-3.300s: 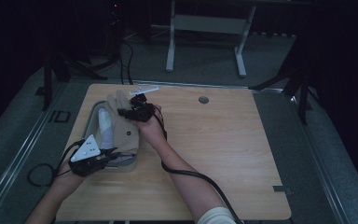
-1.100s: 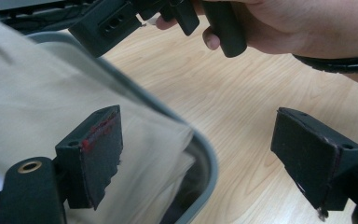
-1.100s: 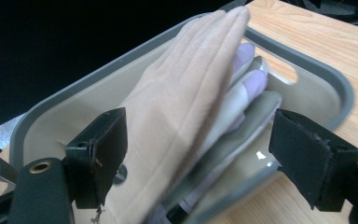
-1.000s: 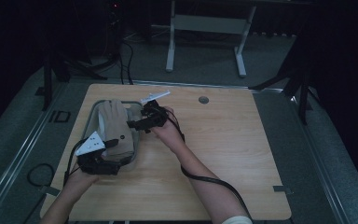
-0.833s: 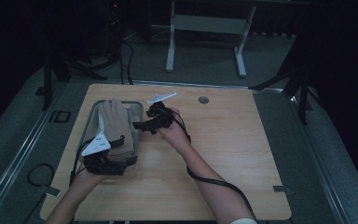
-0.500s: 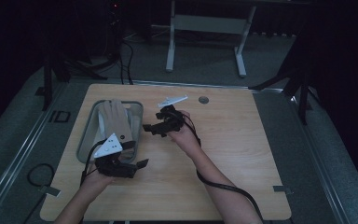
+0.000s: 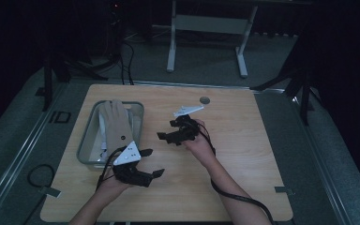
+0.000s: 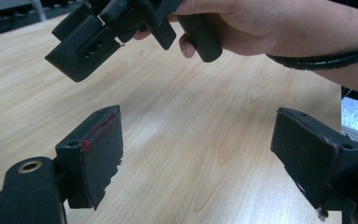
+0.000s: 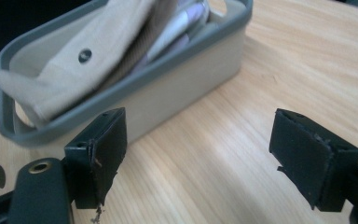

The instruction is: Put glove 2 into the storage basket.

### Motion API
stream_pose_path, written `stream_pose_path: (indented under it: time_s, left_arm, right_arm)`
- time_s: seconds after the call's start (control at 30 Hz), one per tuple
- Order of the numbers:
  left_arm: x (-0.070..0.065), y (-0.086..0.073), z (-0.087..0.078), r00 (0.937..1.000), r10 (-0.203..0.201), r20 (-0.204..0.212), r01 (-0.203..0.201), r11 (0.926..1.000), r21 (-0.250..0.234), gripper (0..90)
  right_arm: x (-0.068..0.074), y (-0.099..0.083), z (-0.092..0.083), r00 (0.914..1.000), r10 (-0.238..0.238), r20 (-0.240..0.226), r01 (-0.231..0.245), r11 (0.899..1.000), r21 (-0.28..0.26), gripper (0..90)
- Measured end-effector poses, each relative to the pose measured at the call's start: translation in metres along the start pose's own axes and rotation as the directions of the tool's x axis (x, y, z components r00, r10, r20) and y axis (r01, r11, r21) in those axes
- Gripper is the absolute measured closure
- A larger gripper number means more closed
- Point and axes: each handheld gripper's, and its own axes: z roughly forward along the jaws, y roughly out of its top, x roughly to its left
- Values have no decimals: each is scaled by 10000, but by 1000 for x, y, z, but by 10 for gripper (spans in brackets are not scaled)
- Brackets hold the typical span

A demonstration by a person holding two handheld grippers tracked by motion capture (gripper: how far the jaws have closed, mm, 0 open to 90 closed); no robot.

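Both grippers, left [image 7: 155, 163] and right [image 7: 161, 136], spread and empty over bare table [image 7: 243, 154]; bin [image 7: 85, 140] contents half hidden under beige cloth [image 7: 117, 125].

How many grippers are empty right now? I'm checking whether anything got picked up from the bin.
2. The left gripper hangs over bare table near the grey bin, jaws apart; the right gripper hangs mid-table, jaws apart, holding nothing.

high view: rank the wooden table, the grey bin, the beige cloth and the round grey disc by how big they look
1. wooden table, by far the largest
2. grey bin
3. beige cloth, which lies in the bin and looks narrower than it
4. round grey disc, the smallest, though it lies farther from the camera
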Motion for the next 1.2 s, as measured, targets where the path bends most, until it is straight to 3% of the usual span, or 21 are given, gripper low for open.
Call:
stream_pose_path:
  time_s: [0.4, 0.63, 0.97, 1.2]
  left_arm:
    - [-9, -12, 30, 9991, 257, 336, -264, 9995, 190, 172]
    - [-11, -21, 47, 9983, 229, 536, -253, 9986, 455, 171]
    - [-12, -25, 58, 9976, 91, 684, -129, 9983, 563, 171]
    - [-16, -27, 64, 9966, 206, 792, -256, 9977, 624, 171]
  right_arm:
    - [-16, -41, -18, 9992, 189, 359, -192, 9998, 88, 187]
    - [-23, -64, -27, 9990, 270, 347, -272, 9996, 46, 187]
    - [-24, -90, -38, 9991, 107, 414, -114, 9998, 166, 186]
    - [-25, -104, -44, 9987, 42, 505, -49, 9999, 122, 186]
